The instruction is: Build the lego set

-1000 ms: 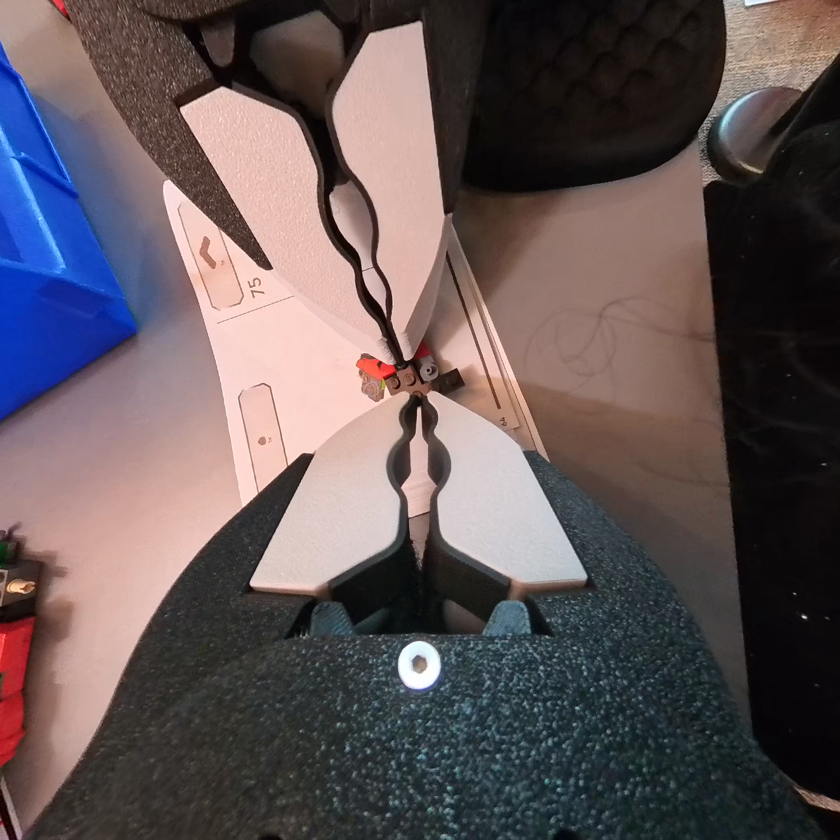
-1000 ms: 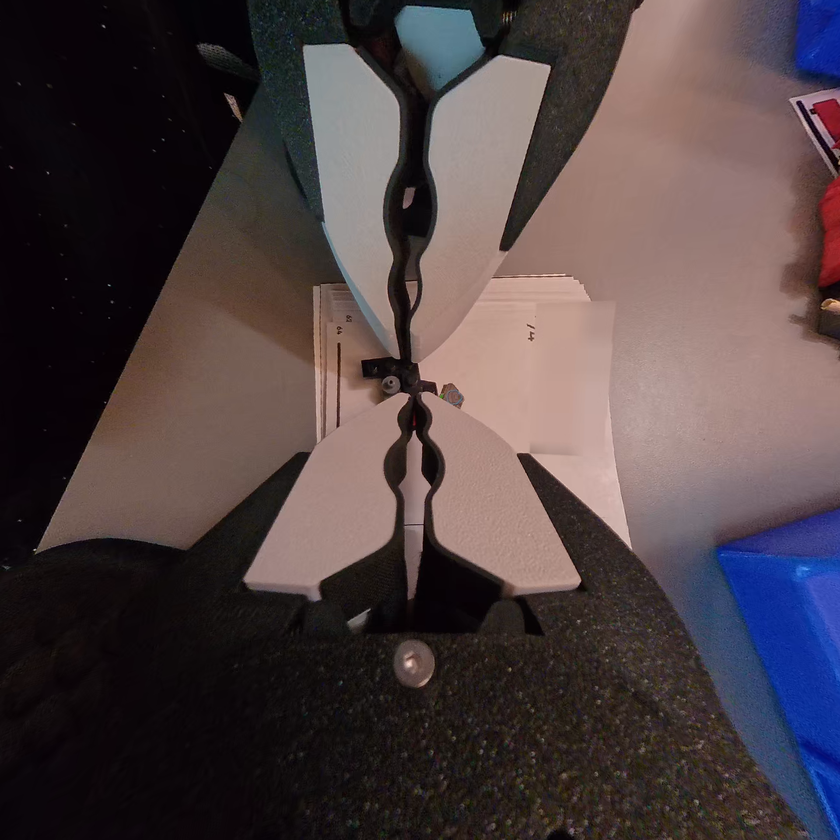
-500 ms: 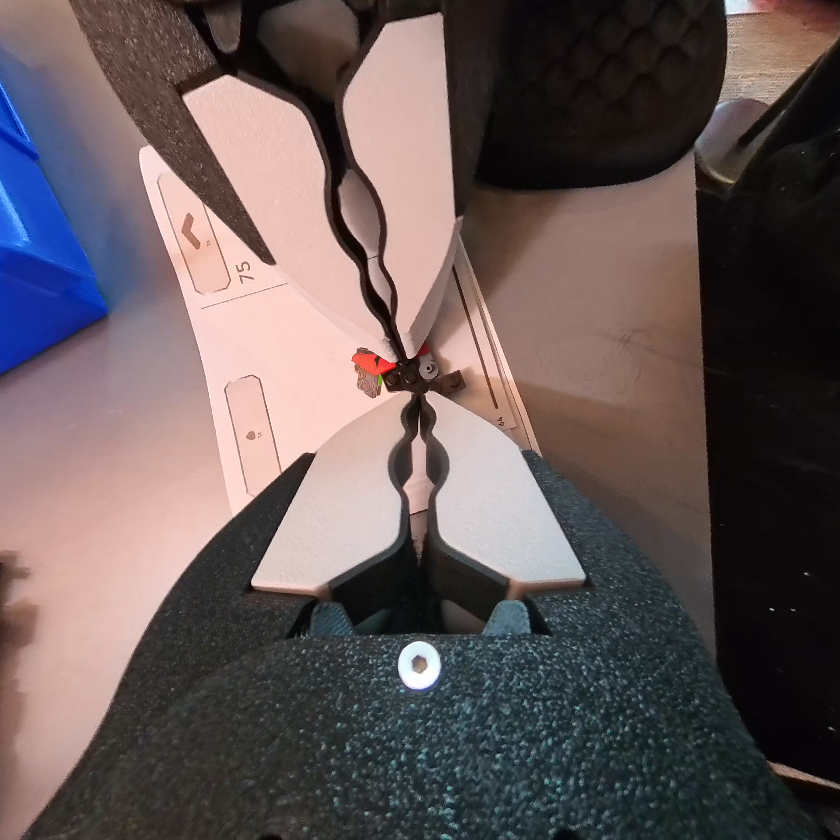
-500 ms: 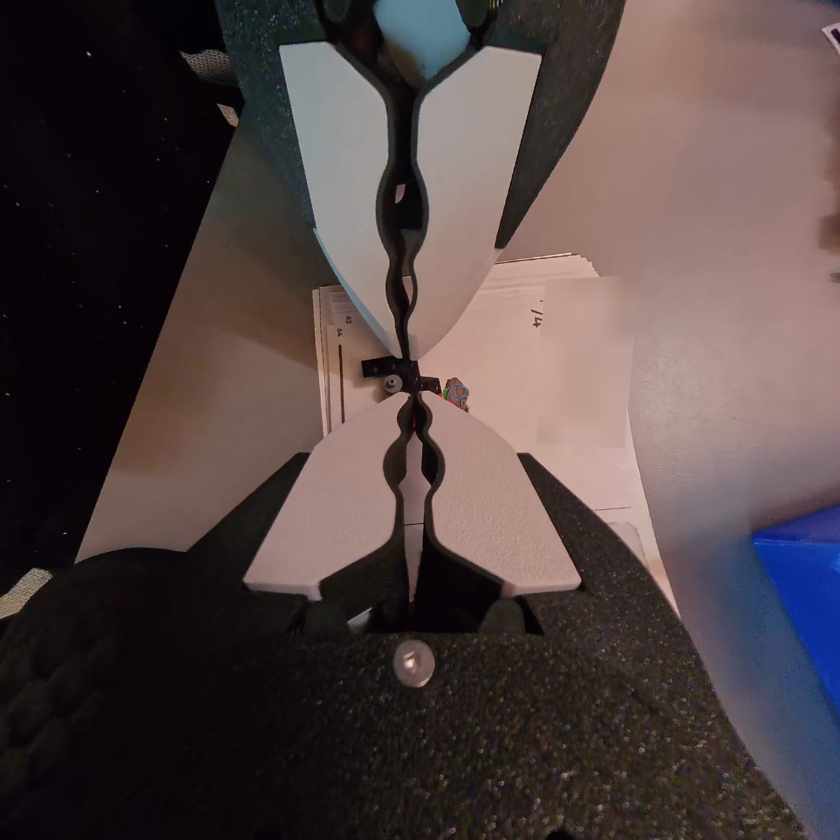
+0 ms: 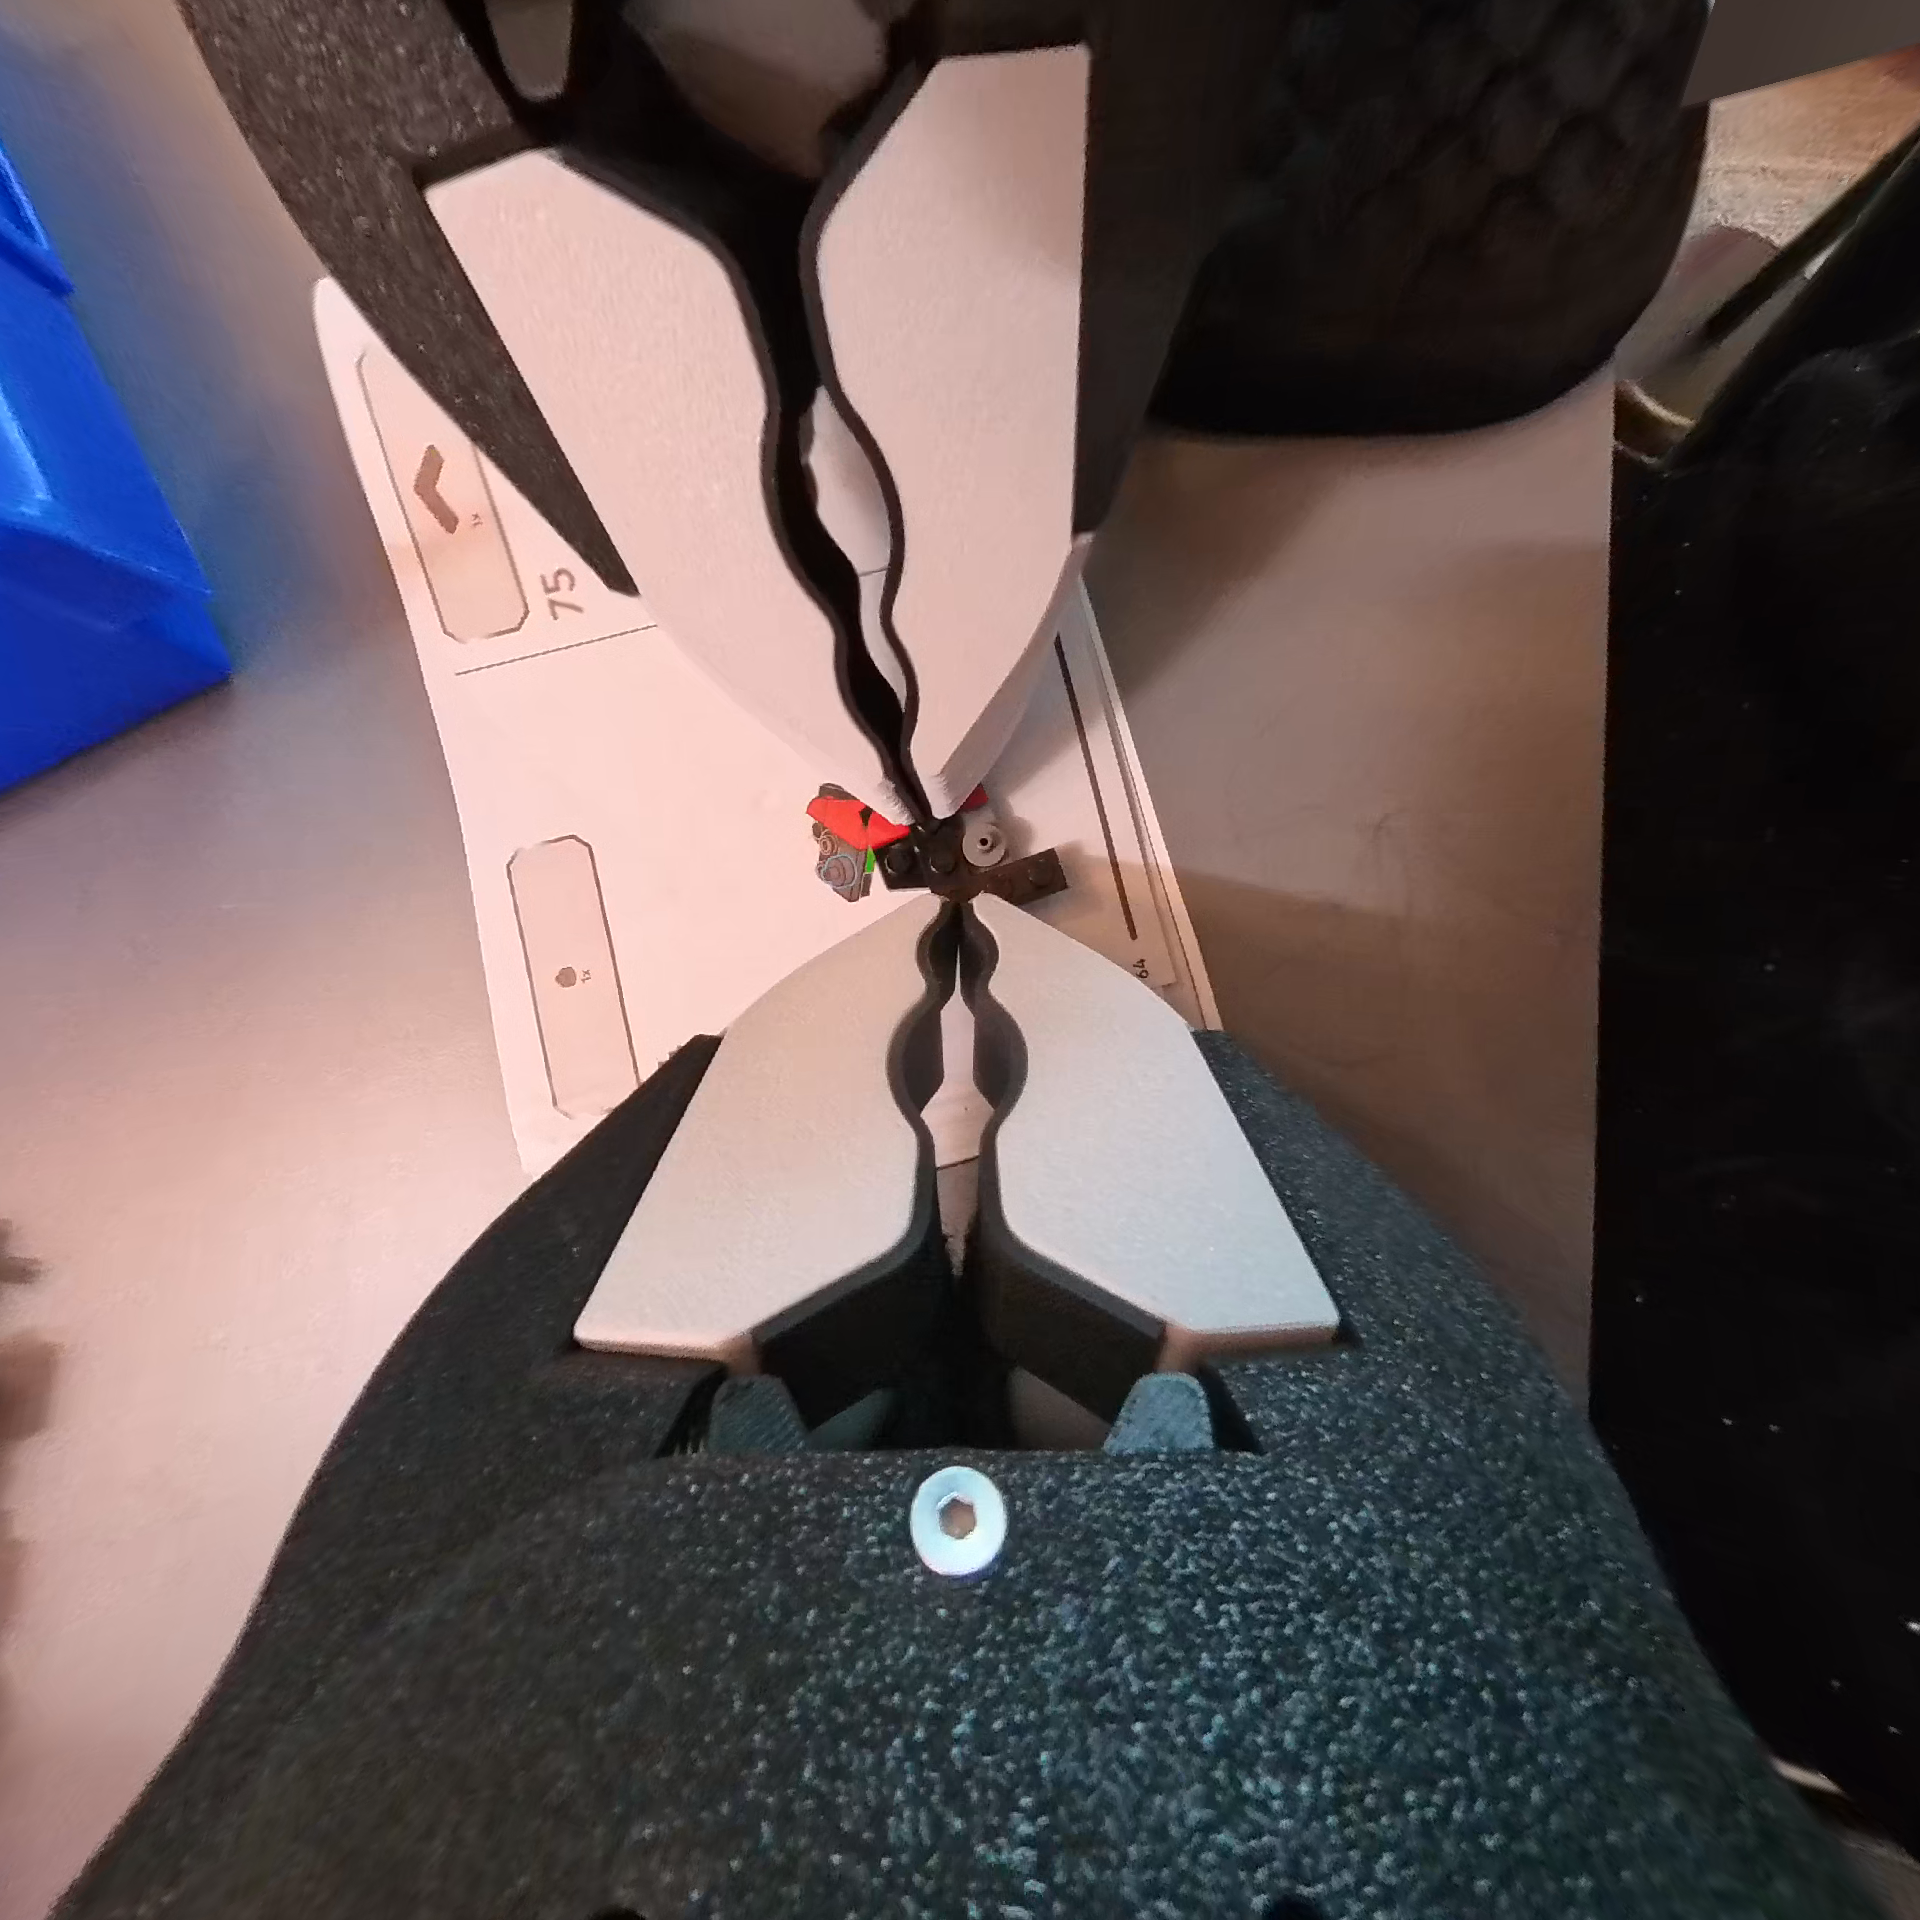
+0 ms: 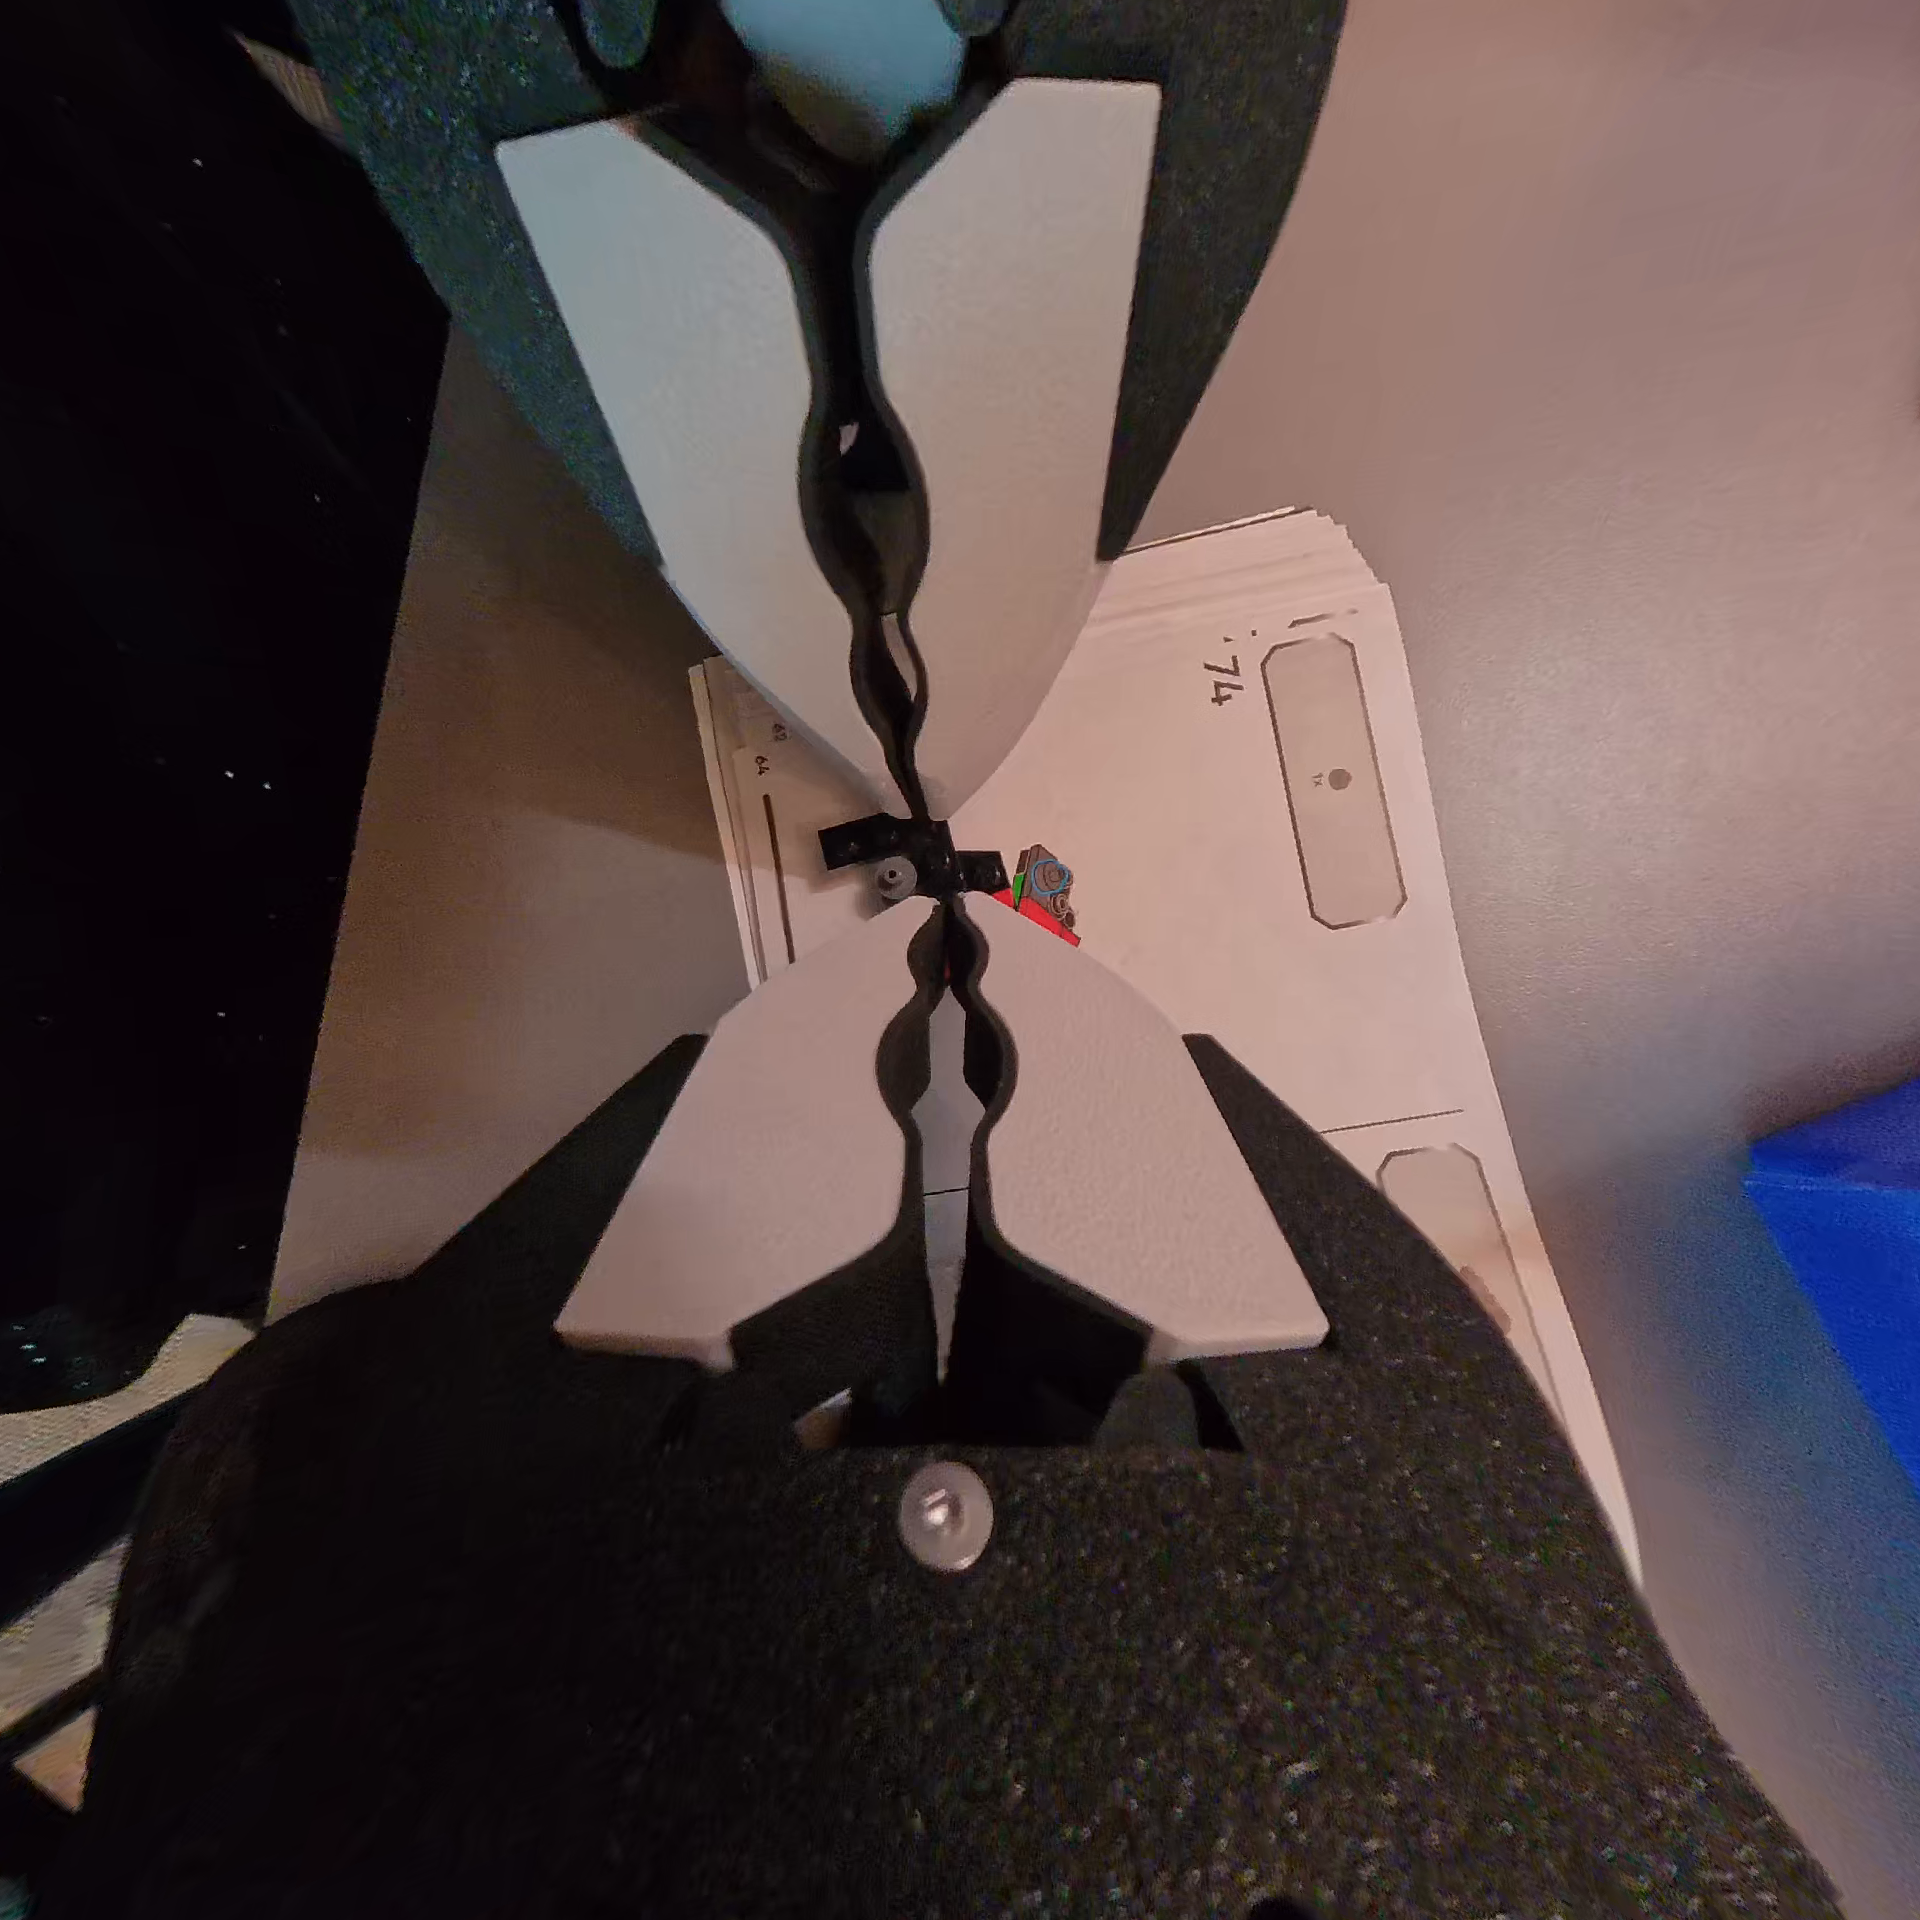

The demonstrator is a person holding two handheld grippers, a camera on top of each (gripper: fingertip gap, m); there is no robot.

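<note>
A small lego assembly (image 5: 935,864) of a black studded plate, a red piece (image 5: 847,821) and a grey round stud (image 5: 982,847) hangs above the open instruction booklet (image 5: 675,790). My left gripper (image 5: 956,906) is shut on the black plate from the near side. My right gripper (image 5: 920,816) comes in from the far side, tip to tip, and is shut on the same assembly. In the right wrist view my right gripper (image 6: 948,912) is at the bottom and the left gripper (image 6: 920,816) at the top, with the assembly (image 6: 914,862) between them above the booklet (image 6: 1195,831).
A blue bin (image 5: 83,520) stands on the grey table at the left, and shows at the right in the right wrist view (image 6: 1849,1226). The table edge and a dark drop (image 5: 1766,935) run along the right side, close to the booklet. My two grippers' fingertips are within a few centimetres of each other.
Both grippers stay shut on the assembly, tip to tip. The pair has drifted over the booklet, away from the blue bin, which has slid toward the edge of both views.
</note>
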